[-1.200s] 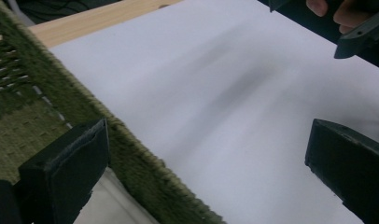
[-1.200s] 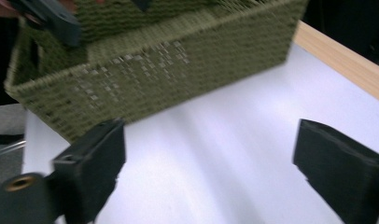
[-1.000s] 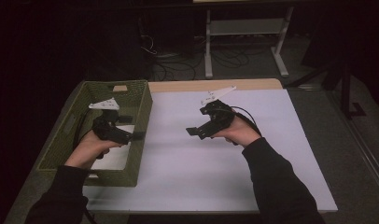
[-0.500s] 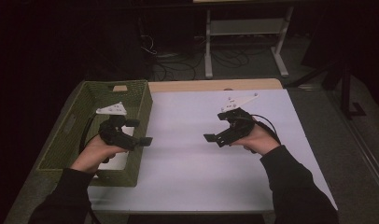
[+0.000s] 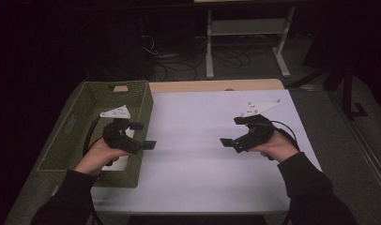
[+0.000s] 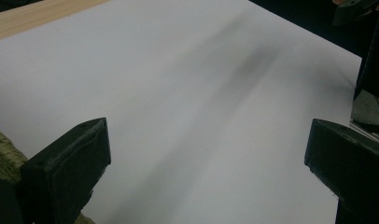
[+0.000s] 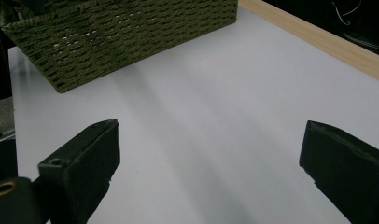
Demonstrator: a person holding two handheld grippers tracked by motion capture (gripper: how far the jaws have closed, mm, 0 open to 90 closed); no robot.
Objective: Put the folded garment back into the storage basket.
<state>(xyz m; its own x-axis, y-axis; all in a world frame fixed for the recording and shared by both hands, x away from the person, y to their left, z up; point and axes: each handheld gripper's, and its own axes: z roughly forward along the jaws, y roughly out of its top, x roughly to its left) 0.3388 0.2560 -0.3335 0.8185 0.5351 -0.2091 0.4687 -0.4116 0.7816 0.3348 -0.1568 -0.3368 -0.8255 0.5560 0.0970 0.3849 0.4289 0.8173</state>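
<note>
dim room | table (image 5: 202, 117) brightly lit — soft shadows | slight blur

This is looking like a lab or recording room rather than a home. A white-covered worktop (image 5: 217, 140) with a pale wooden far edge is standing in a dark room. Beyond its far edge, loose cables (image 5: 179, 65) are lying tangled on the floor beside a white metal equipment stand (image 5: 247, 42). A green woven basket (image 5: 76, 126) is sitting at the worktop's left edge.
</note>
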